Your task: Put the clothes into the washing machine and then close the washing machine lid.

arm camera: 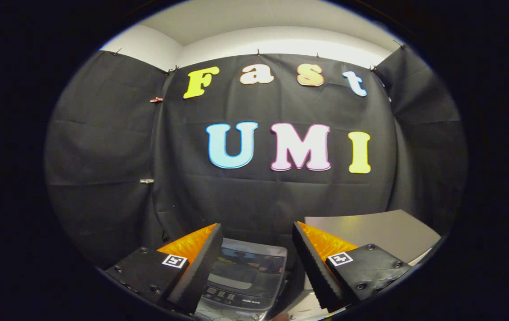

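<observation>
A small top-loading washing machine [245,276] stands low between and just beyond my fingers, seen from above. Its dark glass lid [247,265] lies flat over the top, with a control panel [232,296] along the near side. My gripper [256,267] hovers above the machine, open, with nothing between the fingers. The left finger [200,267] covers the machine's left edge and the right finger [314,267] stands to its right.
A grey flat surface [370,232], like a tabletop, stretches beyond the right finger. The black cloth wall [102,156] closes the booth behind and to both sides of the machine.
</observation>
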`<state>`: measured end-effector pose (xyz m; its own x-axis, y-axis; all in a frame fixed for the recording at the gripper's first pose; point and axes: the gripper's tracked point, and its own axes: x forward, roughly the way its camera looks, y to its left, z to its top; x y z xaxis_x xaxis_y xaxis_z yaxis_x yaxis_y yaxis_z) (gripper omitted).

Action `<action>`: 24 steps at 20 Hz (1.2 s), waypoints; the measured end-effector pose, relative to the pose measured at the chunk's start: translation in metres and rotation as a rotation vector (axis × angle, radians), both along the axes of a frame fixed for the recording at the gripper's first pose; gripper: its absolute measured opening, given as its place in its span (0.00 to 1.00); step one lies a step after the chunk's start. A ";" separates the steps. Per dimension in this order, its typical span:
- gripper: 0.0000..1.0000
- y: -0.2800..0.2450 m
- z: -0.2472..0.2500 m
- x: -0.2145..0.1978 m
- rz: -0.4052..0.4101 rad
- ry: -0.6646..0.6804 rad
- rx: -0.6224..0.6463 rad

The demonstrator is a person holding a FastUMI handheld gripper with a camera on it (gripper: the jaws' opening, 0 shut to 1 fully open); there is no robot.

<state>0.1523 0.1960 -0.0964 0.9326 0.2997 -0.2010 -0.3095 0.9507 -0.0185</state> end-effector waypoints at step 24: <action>0.99 -0.106 0.027 -0.119 -0.208 -0.103 0.024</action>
<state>0.0329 0.0896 -0.0696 0.9900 0.1023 -0.0967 -0.1044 0.9944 -0.0166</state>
